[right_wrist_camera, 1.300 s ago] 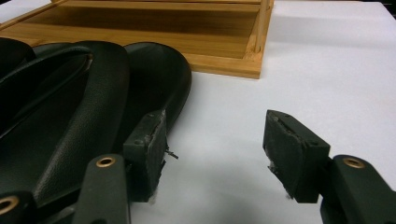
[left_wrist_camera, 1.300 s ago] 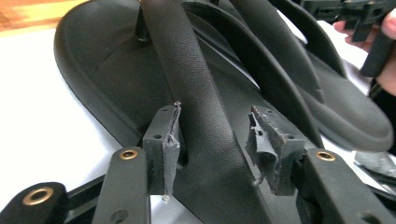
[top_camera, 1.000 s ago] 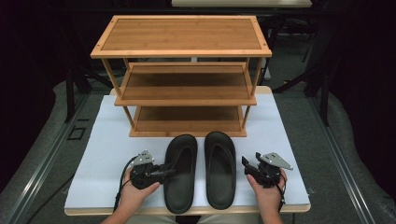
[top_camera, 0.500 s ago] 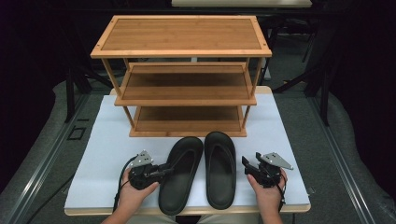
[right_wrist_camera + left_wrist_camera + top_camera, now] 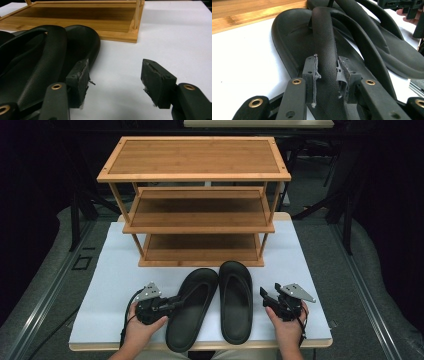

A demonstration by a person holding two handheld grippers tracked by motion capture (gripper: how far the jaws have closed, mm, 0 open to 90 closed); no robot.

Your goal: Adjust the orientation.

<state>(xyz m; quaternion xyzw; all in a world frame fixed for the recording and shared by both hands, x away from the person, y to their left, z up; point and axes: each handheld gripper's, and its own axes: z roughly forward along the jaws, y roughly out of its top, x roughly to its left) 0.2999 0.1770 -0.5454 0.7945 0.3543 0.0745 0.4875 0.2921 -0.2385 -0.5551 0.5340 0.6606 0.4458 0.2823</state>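
Two black sandals (image 5: 215, 307) on white worktop (image 5: 115, 270), left gripper (image 5: 172, 304) fingers (image 5: 312, 75) clamping left sandal's strap (image 5: 325, 50), right gripper (image 5: 265, 296) fingers (image 5: 155, 80) wide apart.

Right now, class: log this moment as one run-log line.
left gripper: shut on left sandal strap | right gripper: open, beside right sandal | rack: shelves bare

Left sandal's heel (image 5: 329, 105) behind the tool's pads (image 5: 342, 75); forearms past the bottom edge

- White sheet (image 5: 112, 270) — spread over the tabletop.
- Table (image 5: 100, 347) — its wooden front edge shows below the sheet.
- Grey floor (image 5: 45, 290) on both sides of the table.
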